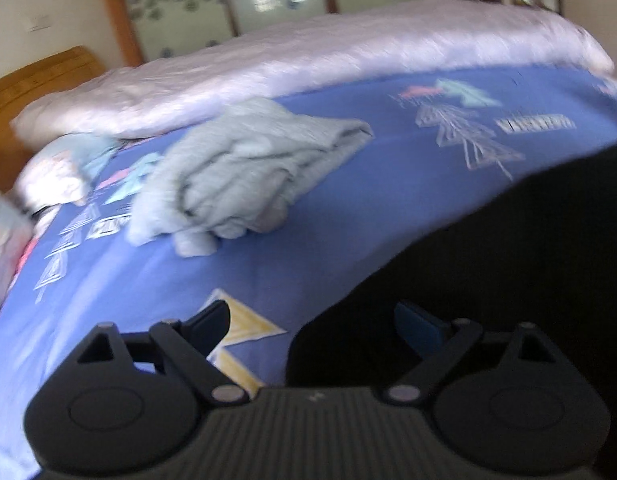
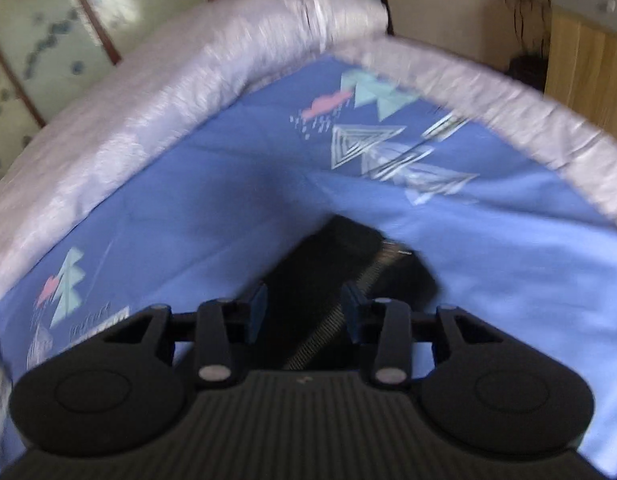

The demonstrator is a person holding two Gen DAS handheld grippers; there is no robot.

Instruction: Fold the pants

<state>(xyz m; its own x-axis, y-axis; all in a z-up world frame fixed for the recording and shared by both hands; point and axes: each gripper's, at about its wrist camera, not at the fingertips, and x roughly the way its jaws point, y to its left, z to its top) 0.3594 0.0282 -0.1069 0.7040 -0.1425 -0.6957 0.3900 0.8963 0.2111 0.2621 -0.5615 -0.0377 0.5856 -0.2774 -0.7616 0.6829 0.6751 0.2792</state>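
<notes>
Black pants point(image 1: 488, 248) are lying on the bed point(image 1: 268, 264). Left tool point(image 1: 310, 326) is hovering spread wide; right tool point(image 2: 304, 306) is straddling fabric, grip unclear. Best to be pinching right at the edge, keeping it taut.

Bed with blue patterned sheet point(image 1: 348, 208), wooden headboard point(image 1: 36, 80), floral glass sliding doors point(image 1: 180, 4), wooden cabinet point(image 2: 588, 68).
</notes>
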